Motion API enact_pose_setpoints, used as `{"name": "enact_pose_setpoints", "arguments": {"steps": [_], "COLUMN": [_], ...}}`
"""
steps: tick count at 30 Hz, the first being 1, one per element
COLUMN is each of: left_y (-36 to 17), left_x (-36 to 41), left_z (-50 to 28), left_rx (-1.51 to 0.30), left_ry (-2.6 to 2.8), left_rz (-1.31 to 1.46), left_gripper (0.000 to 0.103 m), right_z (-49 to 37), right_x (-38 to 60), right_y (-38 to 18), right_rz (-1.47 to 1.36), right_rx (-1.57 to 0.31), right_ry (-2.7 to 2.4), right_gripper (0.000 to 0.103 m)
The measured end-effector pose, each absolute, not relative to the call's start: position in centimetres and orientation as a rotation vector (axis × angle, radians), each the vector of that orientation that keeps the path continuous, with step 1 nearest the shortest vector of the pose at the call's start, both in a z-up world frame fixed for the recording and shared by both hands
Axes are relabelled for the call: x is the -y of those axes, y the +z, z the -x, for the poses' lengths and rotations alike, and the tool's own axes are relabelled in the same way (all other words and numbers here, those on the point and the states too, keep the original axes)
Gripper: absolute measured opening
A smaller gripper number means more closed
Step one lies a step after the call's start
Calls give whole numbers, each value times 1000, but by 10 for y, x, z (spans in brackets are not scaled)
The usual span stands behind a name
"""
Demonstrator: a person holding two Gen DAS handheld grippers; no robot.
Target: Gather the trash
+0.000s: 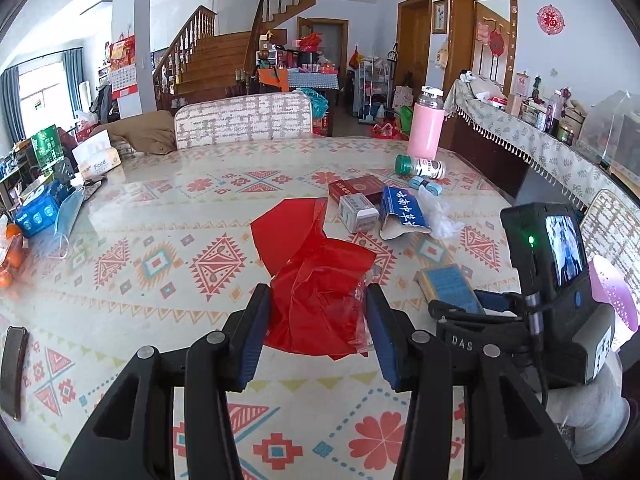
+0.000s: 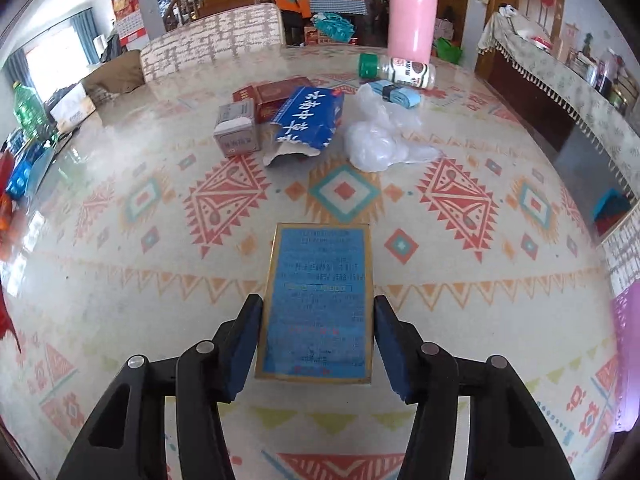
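**Blue box straddled lengthwise by the right claw**

The flat blue box (image 2: 318, 300) lies on the bench (image 2: 120, 260), long axis in line with the right claw (image 2: 318, 344), whose jaws flank it (contact cannot be told). The left claw (image 1: 318, 334) grips a red bag (image 1: 316, 280). Farther off, a torn blue carton (image 2: 308, 120) and clear plastic (image 2: 376, 140) wait, unobstructed.

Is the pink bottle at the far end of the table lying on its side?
No, the pink bottle stands upright; the green-capped jar beside it lies down.
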State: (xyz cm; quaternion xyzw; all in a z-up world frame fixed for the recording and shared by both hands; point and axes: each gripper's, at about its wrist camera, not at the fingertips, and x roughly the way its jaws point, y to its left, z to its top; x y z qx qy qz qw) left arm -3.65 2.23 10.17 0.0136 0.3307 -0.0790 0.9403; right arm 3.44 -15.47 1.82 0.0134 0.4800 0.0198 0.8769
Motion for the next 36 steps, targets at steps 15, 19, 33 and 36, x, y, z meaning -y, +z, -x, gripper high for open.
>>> {"name": "enact_pose_setpoints", "arguments": {"steps": [15,19,33,36], "left_y": [111,112,113,114], "left_x": [16,31,96,114], "left_z": [49,52,58,60], "left_rx": [-665,-664,-668,-669], "left_ry": [-232,-253,-328,-351], "left_rz": [-65,-74,-140,-152], "left_gripper": [47,47,47,47], "right_z": [20,38,81,89], "right_x": [197,219,290,310], "right_y": [47,58,77,82], "right_rz": [67,81,54,37], "right_rx": [-918,-888,-830,-816], "right_ry": [-38,-80,-187,-210], "right_gripper": [58,58,58,58]}}
